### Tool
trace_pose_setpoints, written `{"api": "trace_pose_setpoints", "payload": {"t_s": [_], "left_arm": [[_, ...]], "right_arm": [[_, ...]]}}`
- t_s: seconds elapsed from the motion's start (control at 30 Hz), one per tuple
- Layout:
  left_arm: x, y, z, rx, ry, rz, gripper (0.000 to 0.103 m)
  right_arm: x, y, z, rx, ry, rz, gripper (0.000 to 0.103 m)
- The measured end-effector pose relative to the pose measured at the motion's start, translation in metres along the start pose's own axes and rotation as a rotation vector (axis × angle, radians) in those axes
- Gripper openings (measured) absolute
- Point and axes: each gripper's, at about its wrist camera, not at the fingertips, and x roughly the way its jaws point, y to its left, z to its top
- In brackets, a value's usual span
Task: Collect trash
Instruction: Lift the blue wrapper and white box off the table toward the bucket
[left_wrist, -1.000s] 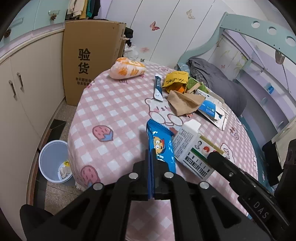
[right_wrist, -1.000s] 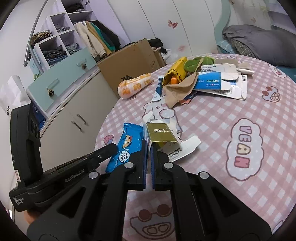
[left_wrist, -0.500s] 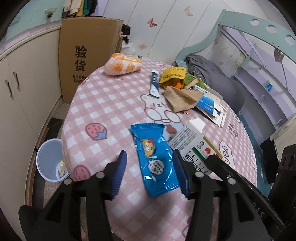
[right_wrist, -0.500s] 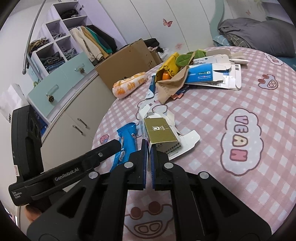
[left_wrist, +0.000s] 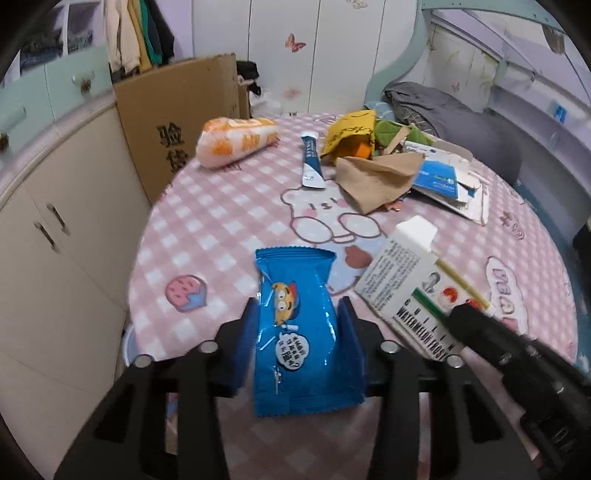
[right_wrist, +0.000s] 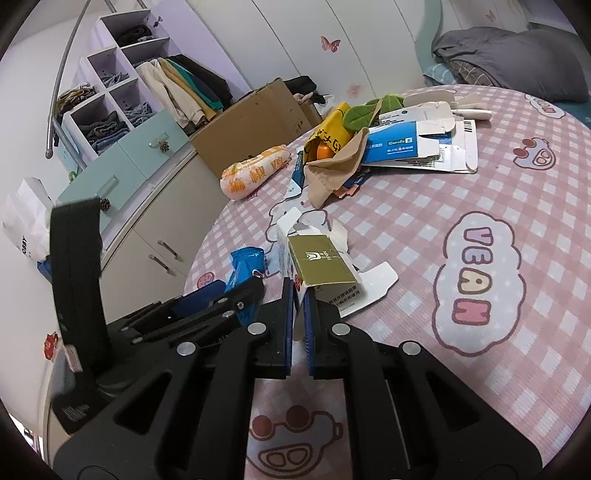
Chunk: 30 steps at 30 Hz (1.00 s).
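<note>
A blue snack wrapper (left_wrist: 301, 328) lies flat on the pink checked tablecloth (left_wrist: 221, 221). My left gripper (left_wrist: 298, 317) is open, one finger on each side of the wrapper. A white and gold carton (left_wrist: 410, 291) lies to its right. My right gripper (right_wrist: 298, 299) is shut on the edge of that opened carton (right_wrist: 321, 266). The left gripper (right_wrist: 236, 291) and the wrapper (right_wrist: 243, 264) show at left in the right wrist view.
An orange snack bag (left_wrist: 236, 142), a blue sachet (left_wrist: 311, 162), a yellow bag (left_wrist: 351, 134), brown paper (left_wrist: 376, 177) and flattened blue-white boxes (left_wrist: 443, 181) lie at the table's far side. A cardboard box (left_wrist: 177, 114) and cupboards (left_wrist: 55, 229) stand at left.
My left gripper has opened from shut on the blue wrapper, which now lies flat on the table between the fingers. My right gripper stays shut on the carton.
</note>
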Motion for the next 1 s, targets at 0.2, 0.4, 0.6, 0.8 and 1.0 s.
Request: {"api": "trace_pose_setpoints", "payload": {"t_s": [0.2,0.4,0.6,0.8,1.0], "left_arm": [[-0.003,0.005,-0.002,0.007,-0.026,-0.006,0.035],[-0.004,0.005,-0.002,0.006,-0.056,-0.005,0.030],[-0.004,0.009,0.002,-0.033,-0.068,-0.022,0.026],[-0.013,0.018,0.005,-0.089,-0.091,-0.078,0.009],[-0.020,0.029,0.004,-0.125,-0.104,-0.116,0.008]], "right_arm": [[0.015,0.001,0.006,0.026,0.021,0.019,0.008],[0.027,-0.004,0.011,0.078,0.035,0.035,0.045],[0.036,-0.002,0.015,0.067,0.045,0.044,0.013],[0.023,0.009,0.013,0.018,-0.014,0.054,0.003],[0.010,0.014,0.015,0.016,-0.066,0.055,0.003]]}}
